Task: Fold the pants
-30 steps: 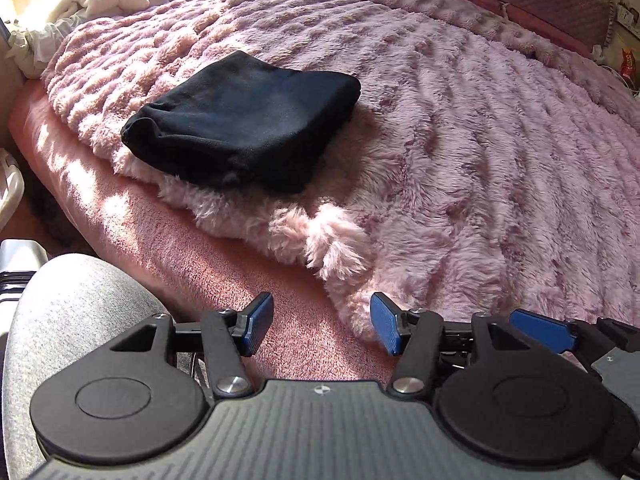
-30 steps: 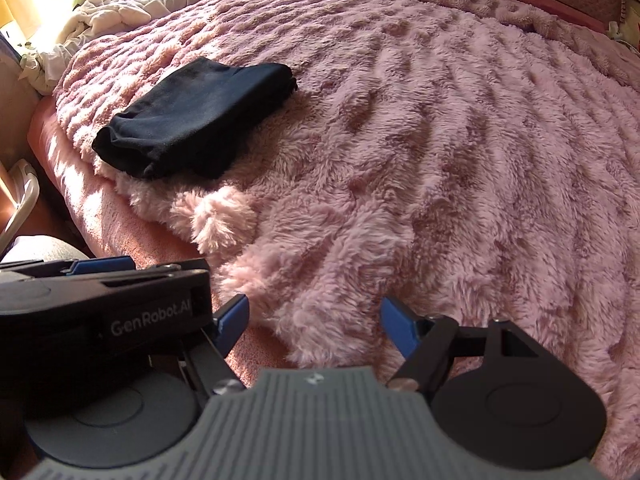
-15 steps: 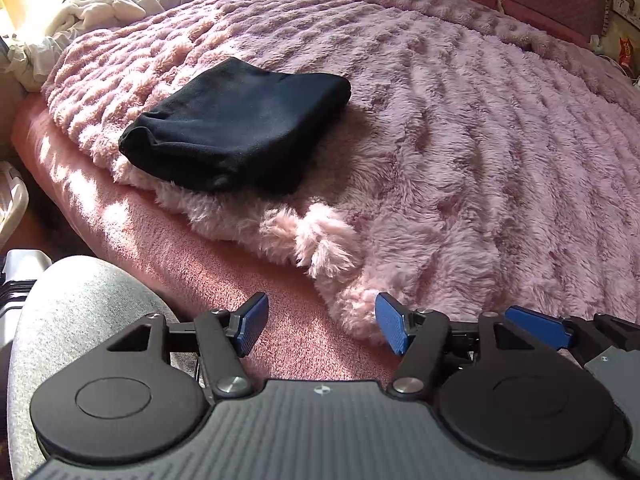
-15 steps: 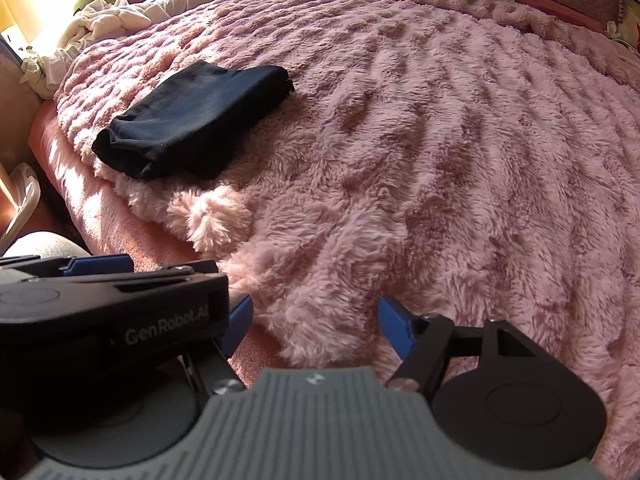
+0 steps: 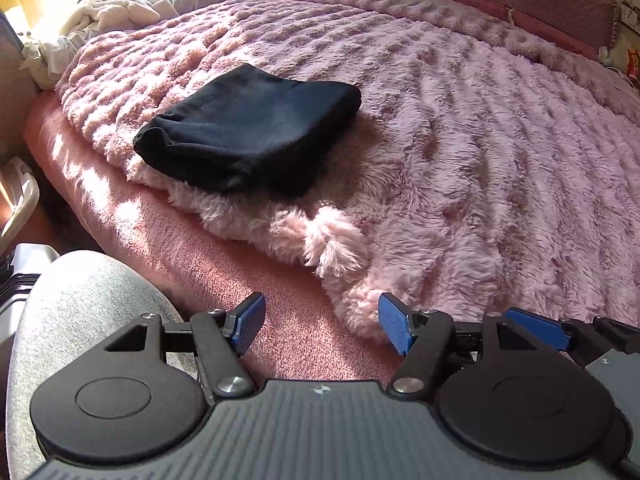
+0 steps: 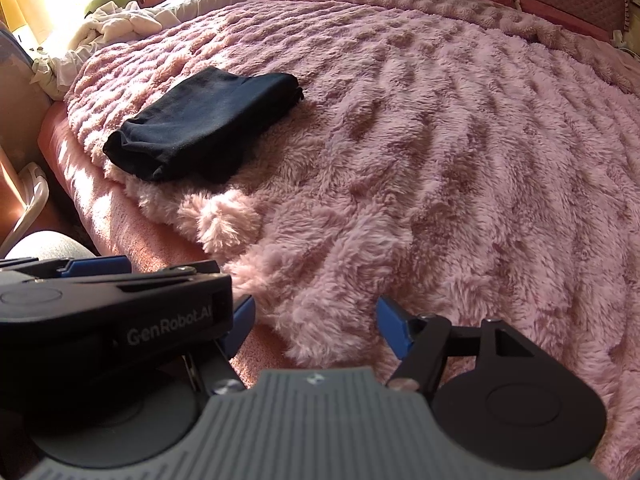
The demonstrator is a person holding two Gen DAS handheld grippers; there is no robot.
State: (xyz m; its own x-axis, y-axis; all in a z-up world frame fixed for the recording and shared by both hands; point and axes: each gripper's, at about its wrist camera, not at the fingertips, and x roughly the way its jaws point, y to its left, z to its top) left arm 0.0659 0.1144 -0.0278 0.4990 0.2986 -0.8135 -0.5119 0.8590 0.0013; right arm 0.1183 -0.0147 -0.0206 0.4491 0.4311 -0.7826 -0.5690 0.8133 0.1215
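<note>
The left gripper (image 5: 321, 326) hangs low at the near edge of the bed, its blue-padded jaws spread apart with nothing between them, over the salmon-pink fleece sheet (image 5: 168, 240). Just beside it to the right, the right gripper (image 6: 315, 326) is likewise spread wide and empty, over the hem of the fluffy pink ribbed blanket (image 6: 440, 160). Ahead and to the left of both, well apart from them, the black pants folded into a compact rectangular bundle (image 5: 250, 126) lie flat on the blanket near its edge; the bundle's long axis runs diagonally, from near-left to far-right. Farther off left, crumpled white cloth (image 5: 108, 14) lies at the bed's far side.
</note>
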